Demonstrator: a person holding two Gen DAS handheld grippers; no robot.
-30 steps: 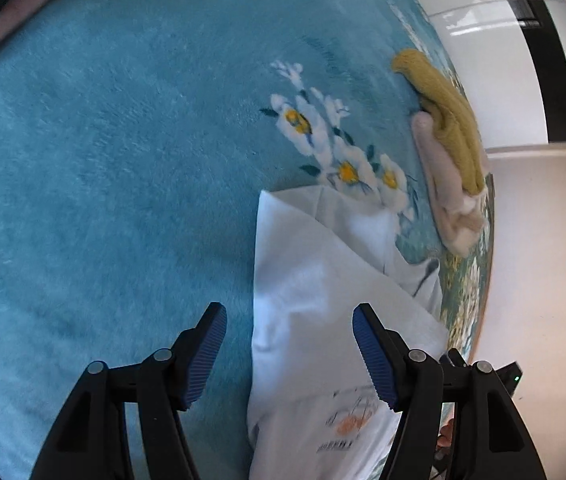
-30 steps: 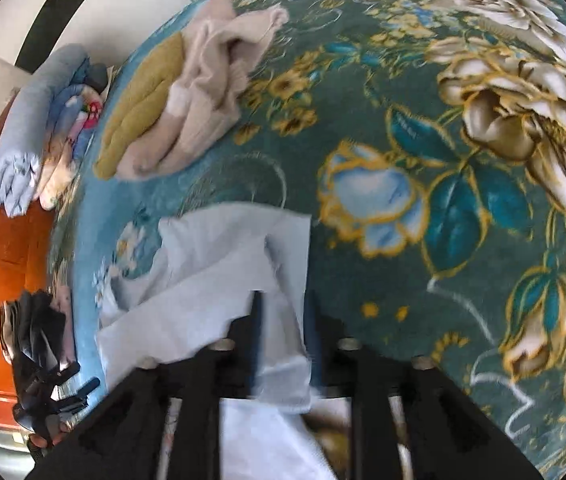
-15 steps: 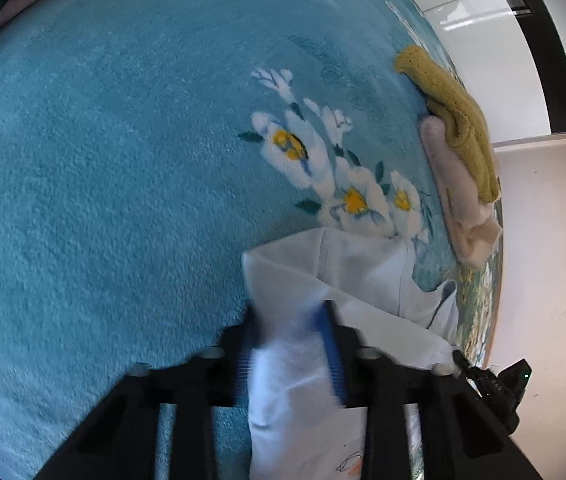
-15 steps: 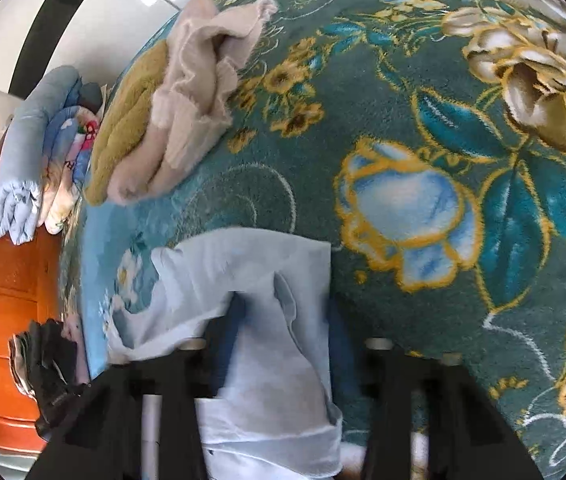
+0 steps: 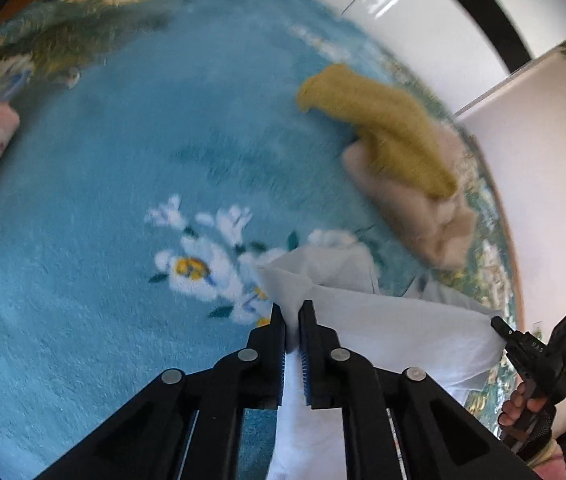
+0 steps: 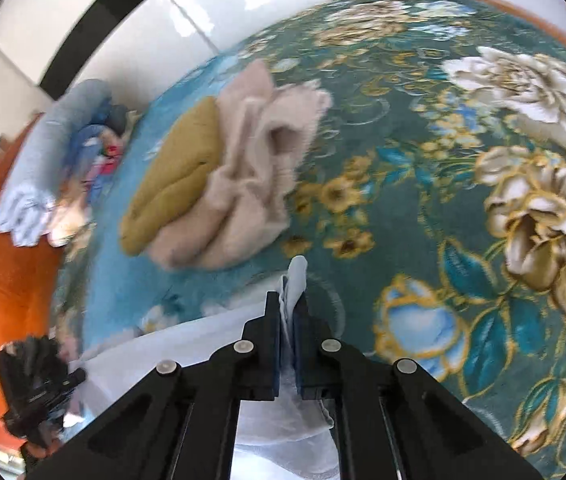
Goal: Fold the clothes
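Pale white-blue garment (image 5: 383, 320); mustard-yellow knit (image 5: 379, 128) over a beige-pink one (image 6: 251, 184); blanket (image 6: 423, 200) sky blue with white, yellow-centred flowers, turning dark teal with cream, gold and blue blooms; black grippers with blue pads (image 5: 281, 364)

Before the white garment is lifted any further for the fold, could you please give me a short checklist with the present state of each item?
1. Left gripper shut on the white garment: ok.
2. Right gripper shut on the same garment's edge: ok.
3. Cloth between the two grips free of twist: cannot tell, it is bunched.
4. Mustard and beige pile apart from the garment: ok.
5. Blue blanket bare ahead for laying down: ok.
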